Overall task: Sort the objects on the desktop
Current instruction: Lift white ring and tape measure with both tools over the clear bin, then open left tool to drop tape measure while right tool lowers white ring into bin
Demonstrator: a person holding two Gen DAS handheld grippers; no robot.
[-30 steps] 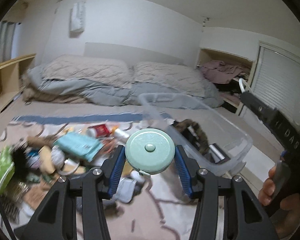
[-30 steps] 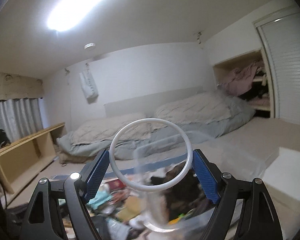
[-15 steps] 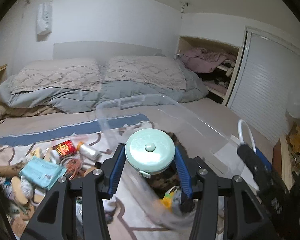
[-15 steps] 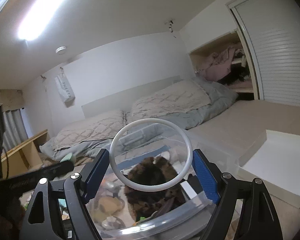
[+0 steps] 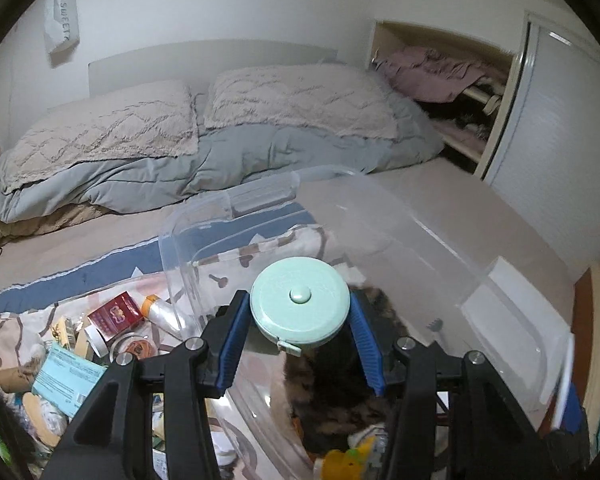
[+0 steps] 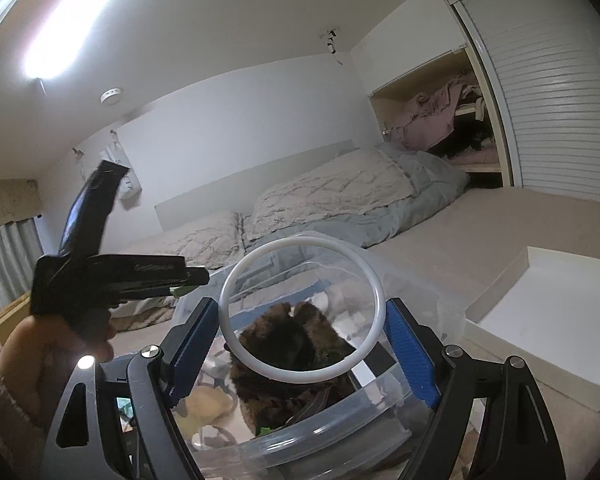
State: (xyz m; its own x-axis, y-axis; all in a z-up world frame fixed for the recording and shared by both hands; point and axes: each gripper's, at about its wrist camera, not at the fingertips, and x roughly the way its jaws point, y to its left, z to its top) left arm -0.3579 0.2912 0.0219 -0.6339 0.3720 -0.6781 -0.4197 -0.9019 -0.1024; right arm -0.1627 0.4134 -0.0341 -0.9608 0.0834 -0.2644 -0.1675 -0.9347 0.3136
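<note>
My left gripper [image 5: 300,320] is shut on a round mint-green tape measure [image 5: 299,305] and holds it over the clear plastic bin [image 5: 440,248]. My right gripper [image 6: 302,332] is shut on a white plastic ring [image 6: 374,296], held above the same clear bin [image 6: 300,436]. A brown furry item [image 6: 292,344] and other small things lie in the bin. The left gripper's body [image 6: 112,276] and the hand holding it show at the left of the right wrist view.
A pile of loose items lies on the patterned cloth at left, among them a red box [image 5: 116,314], a teal pack [image 5: 66,376] and a small bottle [image 5: 162,312]. A white lid [image 6: 548,320] lies right of the bin. Pillows and a grey duvet [image 5: 220,152] are behind.
My left gripper has carried the tape measure right, from above the pile to above the bin. My right gripper has moved closer over the bin with the ring still held.
</note>
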